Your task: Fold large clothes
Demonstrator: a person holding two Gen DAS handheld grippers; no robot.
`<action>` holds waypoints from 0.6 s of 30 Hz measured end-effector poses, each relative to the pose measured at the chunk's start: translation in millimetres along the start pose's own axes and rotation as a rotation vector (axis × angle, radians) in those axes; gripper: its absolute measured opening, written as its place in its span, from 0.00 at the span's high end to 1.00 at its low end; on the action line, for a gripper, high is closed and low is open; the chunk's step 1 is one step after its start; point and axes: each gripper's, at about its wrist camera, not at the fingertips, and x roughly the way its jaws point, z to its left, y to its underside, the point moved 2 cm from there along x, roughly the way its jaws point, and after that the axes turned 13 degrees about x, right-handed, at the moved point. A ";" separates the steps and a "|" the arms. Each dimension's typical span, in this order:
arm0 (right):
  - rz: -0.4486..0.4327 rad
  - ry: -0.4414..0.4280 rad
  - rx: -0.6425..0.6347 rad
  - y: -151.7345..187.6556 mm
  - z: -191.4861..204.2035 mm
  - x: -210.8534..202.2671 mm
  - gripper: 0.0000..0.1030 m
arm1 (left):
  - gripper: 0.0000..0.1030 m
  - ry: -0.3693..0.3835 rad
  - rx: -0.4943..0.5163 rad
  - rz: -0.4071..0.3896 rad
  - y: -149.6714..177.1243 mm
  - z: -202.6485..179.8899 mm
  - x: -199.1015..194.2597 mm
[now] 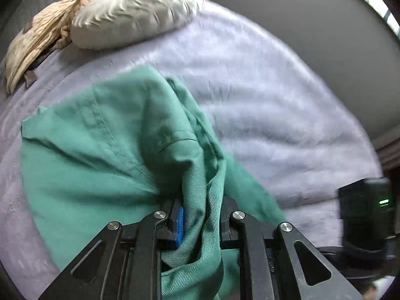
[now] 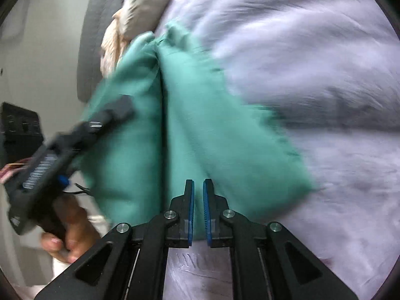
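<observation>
Green twill garment [image 1: 105, 150] lay spread on the bed [image 1: 262, 115], its cloth finely ribbed, matte and creased, with a stitched seam band crossing one panel. In my right wrist view its long axis ran from my claw away toward the pillows, a deep fold line down its middle splitting it into two lobes. A bunched, rope-like fold of it rose between the fingers of my left claw [image 1: 200, 215], which pinched that bundle; one blue ribbed pad showed beside the cloth. My right claw [image 2: 198, 195] stood nearly pressed together, only a thin slit between its blue pads, with nothing caught between them and the garment's near hem just beyond the tips. The bed cover looked pale lilac, soft and rippled. A plump cream pillow [image 1: 135, 12] with crinkled fabric sat at the far end, a tan crumpled cloth [image 1: 42, 37] touching it. I could read no writing anywhere.
</observation>
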 end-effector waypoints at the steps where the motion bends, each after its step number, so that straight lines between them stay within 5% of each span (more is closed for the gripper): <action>1: 0.004 -0.014 0.018 -0.4 0.8 3.7 0.90 | 0.59 0.007 -0.002 0.003 0.4 -4.7 2.2; 2: 0.011 -0.031 0.034 -1.8 -4.4 3.8 0.90 | 0.42 0.039 -0.019 -0.012 1.0 -7.3 1.1; 6: 0.031 -0.042 0.040 -4.6 -9.3 5.2 0.90 | 0.23 0.109 -0.039 -0.079 -5.7 -20.7 -18.8; 10: 0.036 -0.045 0.042 -14.0 -4.5 7.5 0.90 | 0.22 0.190 -0.072 -0.182 -9.9 -19.2 -57.5; 12: 0.026 -0.084 0.049 -12.3 4.7 -0.6 0.84 | 0.22 0.158 -0.107 -0.227 -3.5 -2.3 -78.3; 13: 0.019 -0.120 0.058 -14.2 6.0 -7.9 0.64 | 0.22 0.121 -0.140 -0.251 4.9 10.9 -92.4; 14: 0.012 -0.150 0.066 -18.1 10.2 -11.1 0.34 | 0.22 0.097 -0.168 -0.263 10.8 24.1 -99.4; 15: 0.002 -0.216 0.076 -23.5 14.7 -16.4 0.25 | 0.22 0.056 -0.213 -0.272 19.9 41.0 -107.6; 18: 0.019 -0.295 0.089 -38.8 29.3 -15.3 0.22 | 0.22 -0.091 -0.355 -0.255 55.9 95.2 -117.1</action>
